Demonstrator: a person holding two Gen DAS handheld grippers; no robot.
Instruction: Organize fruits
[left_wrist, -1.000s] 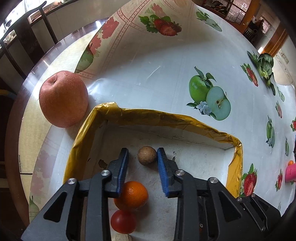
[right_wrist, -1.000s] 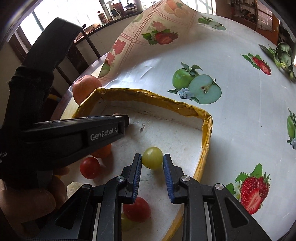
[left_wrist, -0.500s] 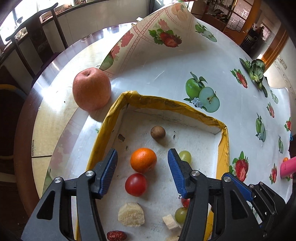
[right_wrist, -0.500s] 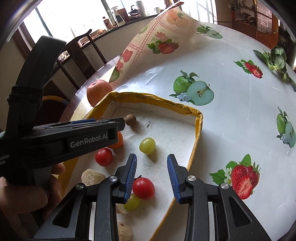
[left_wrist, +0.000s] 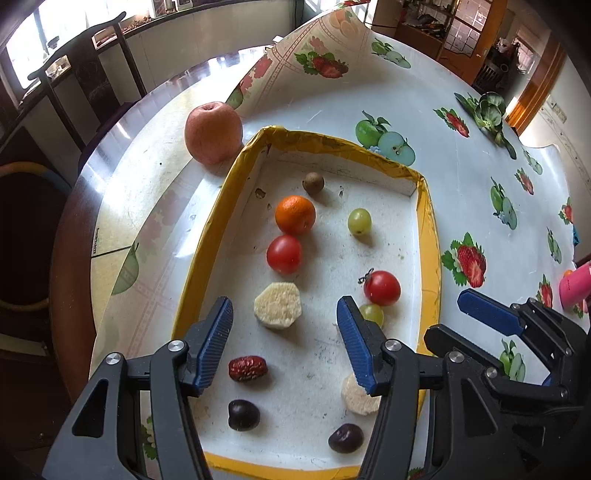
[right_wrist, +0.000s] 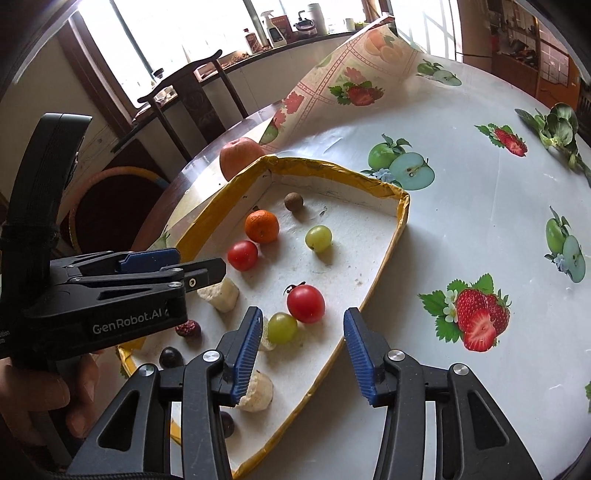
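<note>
Now that both grippers have drawn back and up from the far end of the tray (left_wrist: 207, 236), each stands released and empty, its jaws having just been opening with nothing between them. Left gripper (left_wrist: 284, 345): spread wide above the near half of the tray; a pale cut chunk (left_wrist: 277, 304) just ahead of the fingers, a red date (left_wrist: 247, 368) below and between them, two dark plums (left_wrist: 243, 414) nearer the camera. Right gripper (right_wrist: 303, 349): spread above the tray's right rim; a green grape (right_wrist: 282, 327) and a red tomato (right_wrist: 306, 303) just ahead of its left finger. Further on: a second tomato (left_wrist: 284, 254), an orange (left_wrist: 295, 215) and another grape (left_wrist: 359, 221), where a second ago that grape sat between the right fingers. Farthest inside, the small brown fruit (left_wrist: 313, 182), a second ago between the left fingers, now well apart from them. Beyond the tray's far corner, outside it, an apple (left_wrist: 213, 132) on the table (left_wrist: 461, 184). Judgement: two pieces delivered; the apple remains to be brought in.
</note>
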